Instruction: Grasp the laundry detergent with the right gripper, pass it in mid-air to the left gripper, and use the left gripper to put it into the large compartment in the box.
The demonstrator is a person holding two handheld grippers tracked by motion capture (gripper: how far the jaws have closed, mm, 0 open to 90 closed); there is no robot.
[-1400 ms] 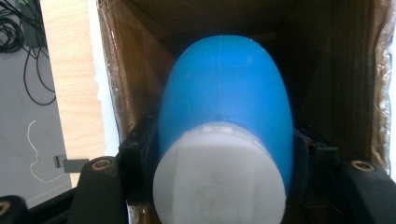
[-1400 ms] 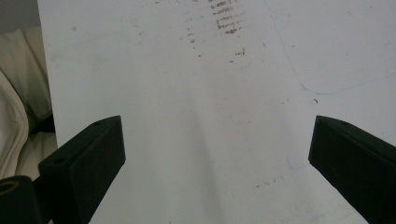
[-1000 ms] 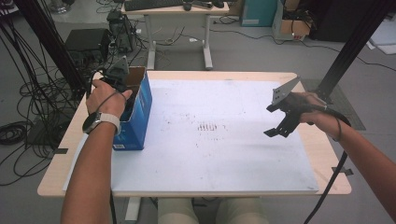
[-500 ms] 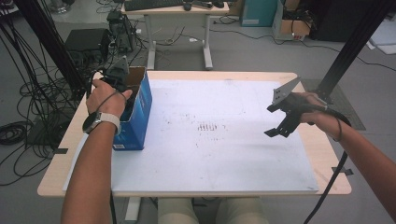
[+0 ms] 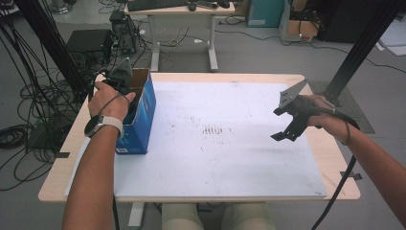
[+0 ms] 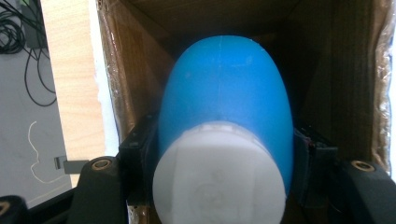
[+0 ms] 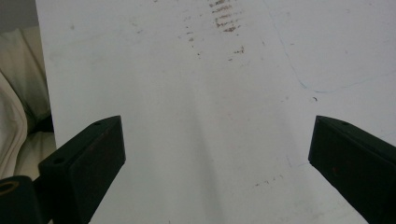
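Blue bottle point(image 6: 224, 107) — smooth, rigid, likely light — sits clamped below its white cap point(image 6: 219, 179) by the left gripper point(image 6: 224, 154) inside the cardboard box point(image 5: 139, 112) at the table's left edge; right gripper point(image 7: 215, 154) gapes wide, empty.

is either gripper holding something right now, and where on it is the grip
The left gripper clamps a blue plastic bottle with a white cap by its sides just behind the cap, inside the open cardboard box. The right gripper is open, holding nothing.
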